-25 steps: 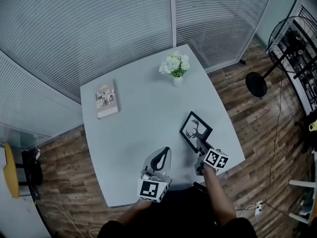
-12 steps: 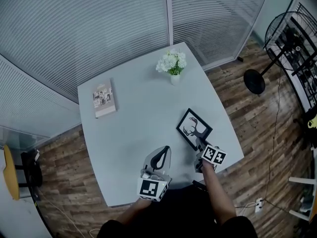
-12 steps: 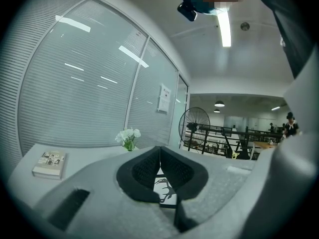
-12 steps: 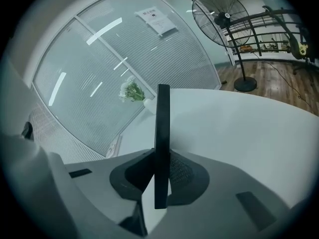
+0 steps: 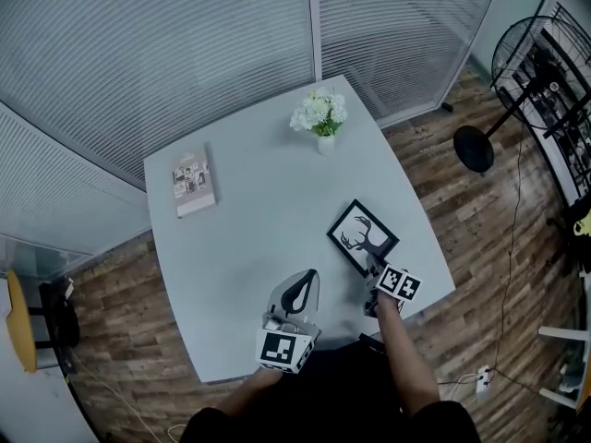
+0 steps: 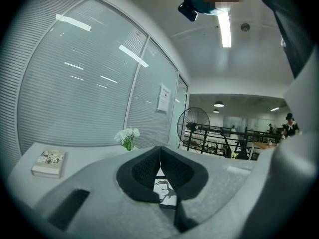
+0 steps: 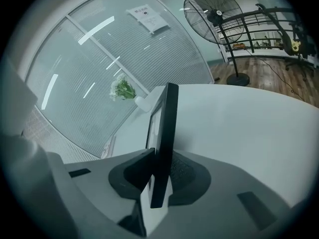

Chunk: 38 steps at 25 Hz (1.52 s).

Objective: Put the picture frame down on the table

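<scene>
The picture frame [image 5: 362, 237], black-edged with a stag silhouette on white, sits over the near right part of the table [image 5: 249, 210], and I hold it by its nearest corner in my right gripper [image 5: 373, 268]. In the right gripper view the frame [image 7: 164, 133] shows edge-on, and my right gripper [image 7: 160, 171] has its two dark pads set against either face of it. These jaws have just eased a touch wider, yet the frame is between them and gripped.

The held corner is hidden under the gripper in the head view. I cannot tell whether the far edge touches the tabletop. From my right gripper view I get only the black rim and a sliver of the white face. From the left gripper view only a scrap of the stag print [image 6: 167, 193] peeps through below the pads.

My right forearm reaches in from the bottom edge, the gripper sloping down toward the table. My left gripper [image 5: 300, 289] hangs about level over the near edge, its pads [image 6: 144, 168] pressed together on nothing. Both arms are cut off at the picture's bottom.

Farther off lie a book [image 5: 194, 183] and a vase of white flowers [image 5: 320, 118].
</scene>
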Available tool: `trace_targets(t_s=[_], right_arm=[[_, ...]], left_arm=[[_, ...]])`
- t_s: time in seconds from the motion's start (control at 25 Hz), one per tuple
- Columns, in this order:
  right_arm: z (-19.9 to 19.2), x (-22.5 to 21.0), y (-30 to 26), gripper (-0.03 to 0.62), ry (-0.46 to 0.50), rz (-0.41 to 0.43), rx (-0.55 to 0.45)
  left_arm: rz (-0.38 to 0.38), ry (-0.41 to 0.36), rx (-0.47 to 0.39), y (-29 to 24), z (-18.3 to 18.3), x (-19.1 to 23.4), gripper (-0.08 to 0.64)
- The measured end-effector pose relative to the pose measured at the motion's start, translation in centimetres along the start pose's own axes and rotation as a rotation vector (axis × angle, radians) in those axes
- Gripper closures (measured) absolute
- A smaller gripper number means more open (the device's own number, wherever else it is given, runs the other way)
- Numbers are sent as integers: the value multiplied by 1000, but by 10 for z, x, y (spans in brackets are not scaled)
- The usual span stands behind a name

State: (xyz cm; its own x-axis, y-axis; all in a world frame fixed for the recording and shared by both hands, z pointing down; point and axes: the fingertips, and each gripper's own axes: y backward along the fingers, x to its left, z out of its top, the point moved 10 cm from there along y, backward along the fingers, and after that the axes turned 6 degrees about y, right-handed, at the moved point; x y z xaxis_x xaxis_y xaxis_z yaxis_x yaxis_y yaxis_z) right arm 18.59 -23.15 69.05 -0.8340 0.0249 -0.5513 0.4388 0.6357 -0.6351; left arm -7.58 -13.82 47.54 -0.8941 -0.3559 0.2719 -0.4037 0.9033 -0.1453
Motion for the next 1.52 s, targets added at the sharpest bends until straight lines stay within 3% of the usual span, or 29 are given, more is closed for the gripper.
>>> trace_targets(t_s=[0.48,0.68,1.52], right_arm=[[-7,-15,-12,497,-96,-20,18],[-9,-20,-17,488,-143,-19,33],[-23,-37,-38,423,-157,-98,94]], left_arm=[[0,8,28,1,-1,1,543],[-3,-5,1,-1,-2,2,545],[0,1,21,-9,-7,7,544]])
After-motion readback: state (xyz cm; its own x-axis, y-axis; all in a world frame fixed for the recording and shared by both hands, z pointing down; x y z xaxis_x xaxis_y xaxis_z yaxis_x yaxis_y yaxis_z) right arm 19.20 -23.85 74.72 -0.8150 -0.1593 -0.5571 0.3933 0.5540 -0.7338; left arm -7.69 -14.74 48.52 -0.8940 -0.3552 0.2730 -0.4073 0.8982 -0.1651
